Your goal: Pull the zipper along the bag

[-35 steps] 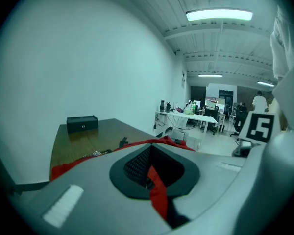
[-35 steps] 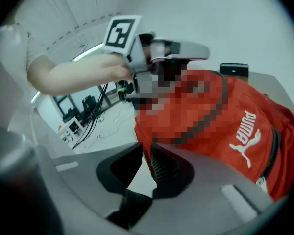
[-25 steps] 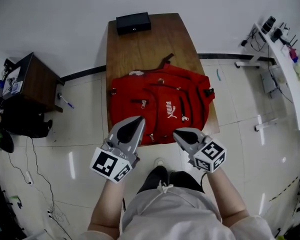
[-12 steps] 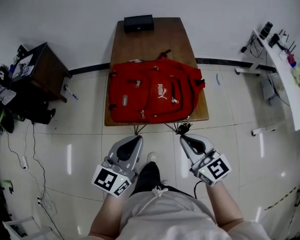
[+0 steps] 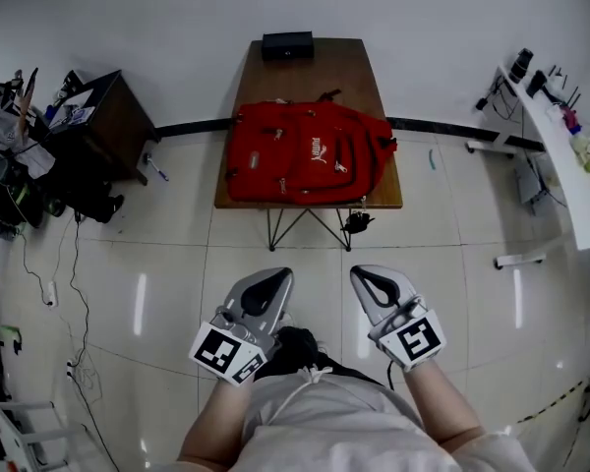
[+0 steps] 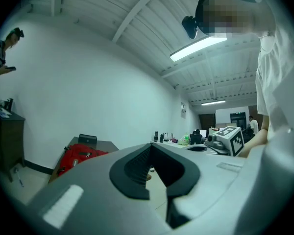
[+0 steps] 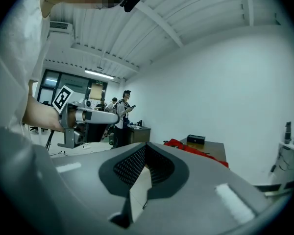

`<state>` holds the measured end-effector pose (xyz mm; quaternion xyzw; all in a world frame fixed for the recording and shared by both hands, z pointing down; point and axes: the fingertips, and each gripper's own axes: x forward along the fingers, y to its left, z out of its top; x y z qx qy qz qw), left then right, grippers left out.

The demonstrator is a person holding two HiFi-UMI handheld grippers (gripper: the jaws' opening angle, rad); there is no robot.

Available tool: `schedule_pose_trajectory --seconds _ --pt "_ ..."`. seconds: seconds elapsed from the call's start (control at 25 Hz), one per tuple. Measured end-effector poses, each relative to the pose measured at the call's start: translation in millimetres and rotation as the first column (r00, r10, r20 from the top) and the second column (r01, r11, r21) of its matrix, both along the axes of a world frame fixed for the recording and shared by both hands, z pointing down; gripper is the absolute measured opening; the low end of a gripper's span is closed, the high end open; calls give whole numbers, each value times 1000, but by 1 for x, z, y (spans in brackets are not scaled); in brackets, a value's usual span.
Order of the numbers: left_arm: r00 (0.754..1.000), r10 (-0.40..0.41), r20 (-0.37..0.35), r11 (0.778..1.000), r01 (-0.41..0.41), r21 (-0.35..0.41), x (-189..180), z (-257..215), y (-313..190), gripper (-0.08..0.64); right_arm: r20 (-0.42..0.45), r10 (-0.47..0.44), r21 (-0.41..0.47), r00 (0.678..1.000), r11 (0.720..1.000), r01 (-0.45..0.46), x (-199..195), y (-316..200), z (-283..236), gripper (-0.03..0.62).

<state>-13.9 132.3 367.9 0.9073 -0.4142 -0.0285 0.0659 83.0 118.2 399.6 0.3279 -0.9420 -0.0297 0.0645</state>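
Note:
A red backpack (image 5: 310, 153) lies flat on a wooden table (image 5: 315, 67) far ahead of me, its zippers facing up. Both grippers hover over the floor tiles close to my body, well short of the table. My left gripper (image 5: 275, 275) is shut with nothing in it, and so is my right gripper (image 5: 362, 273). In the left gripper view the backpack (image 6: 78, 155) shows small at the left, beyond the shut jaws. The right gripper view has the backpack (image 7: 193, 150) past its shut tips (image 7: 146, 146).
A black box (image 5: 287, 44) sits at the table's far end. A dark side table (image 5: 108, 126) with clutter stands at the left, a white desk (image 5: 560, 136) at the right. Cables trail on the floor at the left. People (image 7: 125, 111) stand in the background.
I have backed away from the table: the backpack has shrunk and moved up the head view. Both grippers, which were over its near edge, now hang over the floor, still shut.

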Motion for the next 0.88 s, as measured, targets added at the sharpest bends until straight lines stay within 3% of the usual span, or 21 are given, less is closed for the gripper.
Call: schedule_pose_trajectory --seconds 0.28,0.88 --pt "997 7 81 1000 -8 24 4 1 20 6 25 35 19 999 999 -36 -2 23 -11 6" --pt "994 47 102 999 -49 17 -24 5 36 6 69 143 -63 987 988 -138 -27 43 -27 6"
